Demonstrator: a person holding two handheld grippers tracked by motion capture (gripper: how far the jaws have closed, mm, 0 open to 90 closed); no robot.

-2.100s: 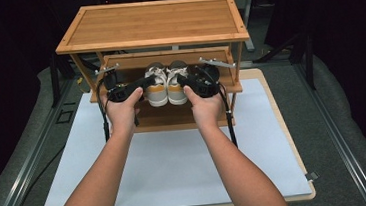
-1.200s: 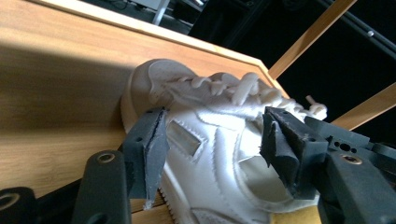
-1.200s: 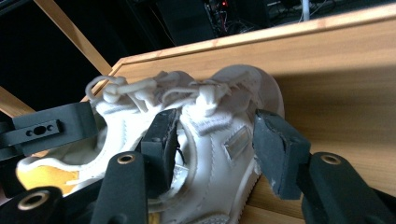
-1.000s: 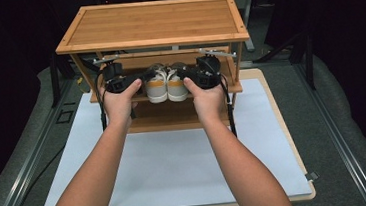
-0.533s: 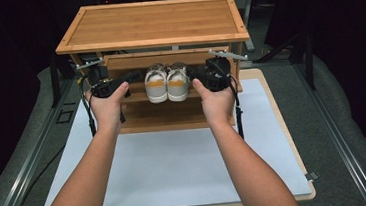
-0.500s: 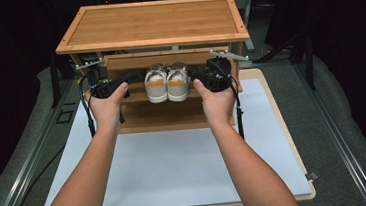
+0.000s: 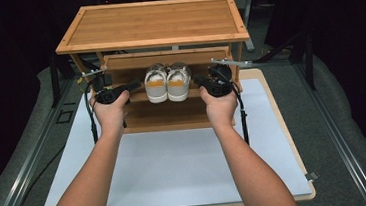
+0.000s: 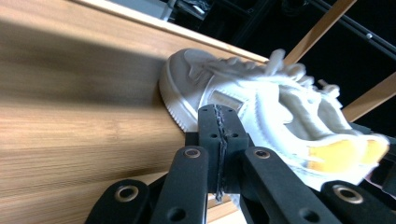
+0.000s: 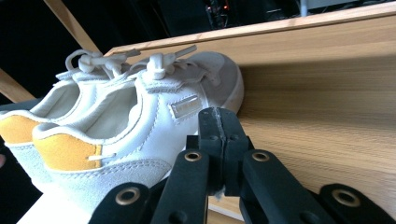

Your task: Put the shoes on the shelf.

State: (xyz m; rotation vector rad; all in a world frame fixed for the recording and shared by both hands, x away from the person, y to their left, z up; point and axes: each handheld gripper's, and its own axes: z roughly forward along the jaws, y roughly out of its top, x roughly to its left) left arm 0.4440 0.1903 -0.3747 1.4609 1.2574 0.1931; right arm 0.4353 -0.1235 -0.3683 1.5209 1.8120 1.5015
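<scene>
The toes of the sneakers (image 7: 167,82) run back under the rack's top board (image 7: 150,23), out of the high view. The wooden shelf (image 8: 70,116) smears into blur beside the left gripper (image 8: 219,140), whose tips seem to cover part of the shoe's sole

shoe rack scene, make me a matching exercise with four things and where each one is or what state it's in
Things:
1. pair of shoes
2. left gripper
3. white mat
4. top shelf

Places or states:
a. bare, nothing on it
b. on the rack's middle shelf, heels toward the person
c. shut, beside the shoes
d. flat on the table under the rack

Pairs: 1-b, 2-c, 3-d, 4-a
</scene>
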